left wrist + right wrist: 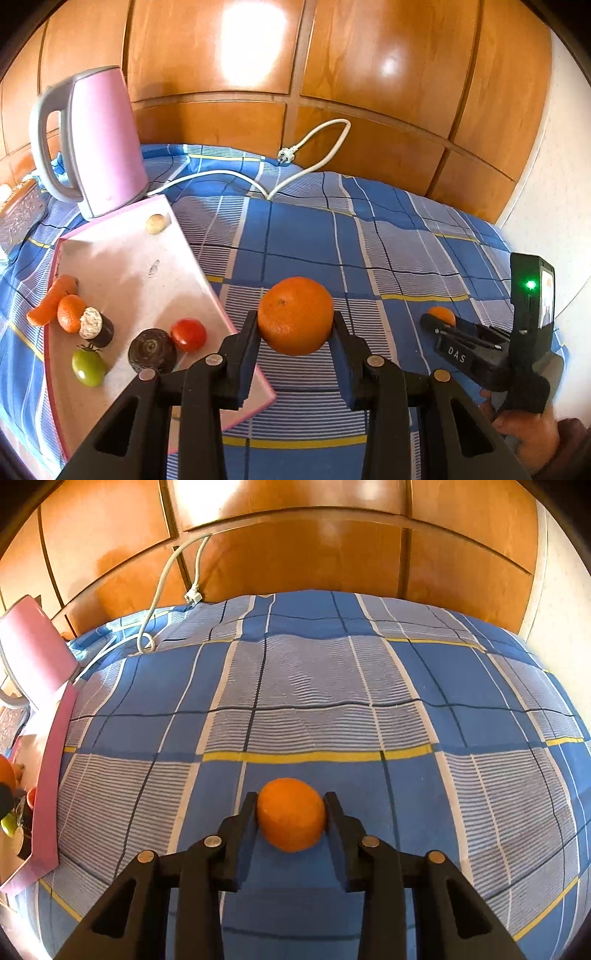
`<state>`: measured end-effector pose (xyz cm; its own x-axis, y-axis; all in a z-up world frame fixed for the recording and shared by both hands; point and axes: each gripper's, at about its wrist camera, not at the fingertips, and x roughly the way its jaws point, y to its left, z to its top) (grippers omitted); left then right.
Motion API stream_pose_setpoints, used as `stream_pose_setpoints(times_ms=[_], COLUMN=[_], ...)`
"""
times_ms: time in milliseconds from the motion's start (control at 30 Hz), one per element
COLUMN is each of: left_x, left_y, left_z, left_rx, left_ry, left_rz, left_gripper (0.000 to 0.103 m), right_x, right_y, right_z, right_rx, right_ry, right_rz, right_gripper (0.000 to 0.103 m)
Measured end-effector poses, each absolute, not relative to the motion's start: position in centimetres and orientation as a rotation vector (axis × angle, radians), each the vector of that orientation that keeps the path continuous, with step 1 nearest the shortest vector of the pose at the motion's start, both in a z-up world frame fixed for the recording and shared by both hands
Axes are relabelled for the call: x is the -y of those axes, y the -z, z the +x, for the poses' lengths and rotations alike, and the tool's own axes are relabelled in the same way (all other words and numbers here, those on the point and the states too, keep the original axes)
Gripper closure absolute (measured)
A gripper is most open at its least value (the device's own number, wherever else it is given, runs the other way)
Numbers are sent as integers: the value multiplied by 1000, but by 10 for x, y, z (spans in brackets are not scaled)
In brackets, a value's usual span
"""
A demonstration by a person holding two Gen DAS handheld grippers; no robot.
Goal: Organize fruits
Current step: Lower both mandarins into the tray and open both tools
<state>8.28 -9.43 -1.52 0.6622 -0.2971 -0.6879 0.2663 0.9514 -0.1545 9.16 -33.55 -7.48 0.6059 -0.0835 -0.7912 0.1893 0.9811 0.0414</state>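
**Both grippers clamped on citrus beside the pink tray**

The left gripper (295,325) has its two fingers pressed against the sides of a large orange (295,315), which sits between the fingertips just right of the pink tray's (129,254) right edge, above the blue checked cloth (314,236). Whether the orange rests on the cloth or is lifted off it cannot be told.

The right gripper (290,814) is likewise closed on a smaller orange fruit (290,814), a tangerine by its look, with both fingers touching its sides. In the left wrist view that gripper (437,320) shows well to the right of the tray, the fruit (442,316) at its tip and the person's hand (528,432) behind it.

On the tray, near its left edge, lie a carrot (51,301) and a small tangerine (70,312), touching each other. Just beside them stands a dark cylindrical piece with a pale cut face (95,326). Closer to the tray's near side are a green tomato (88,367), a dark round beet-like piece (152,350) and a red tomato (188,334), the last two touching. A small potato (157,224) sits alone at the tray's far corner.

Behind the tray stands a pink electric kettle (103,144), its white cord (317,147) trailing over the cloth to the wooden panelling (369,74).
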Motion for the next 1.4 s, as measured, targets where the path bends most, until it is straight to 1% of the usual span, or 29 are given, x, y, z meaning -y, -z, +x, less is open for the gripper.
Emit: stream_pose_setpoints(times_ms=[400,867,1400], left_x=[68,23,-89], left_y=[9,14,13], left_z=[72,64,51], left_rx=[-766,-783,-761], left_ry=[278,210,-5], left_rz=[-69,-122,-261], left_gripper=[66,66,66], right_x=[316,280,230], right_y=[74,72,45], right_z=[79,69,65], right_rx=[-928,-949,-902], right_ry=[109,20,-181], right_rz=[138,125,116], right_gripper=[68,69,69])
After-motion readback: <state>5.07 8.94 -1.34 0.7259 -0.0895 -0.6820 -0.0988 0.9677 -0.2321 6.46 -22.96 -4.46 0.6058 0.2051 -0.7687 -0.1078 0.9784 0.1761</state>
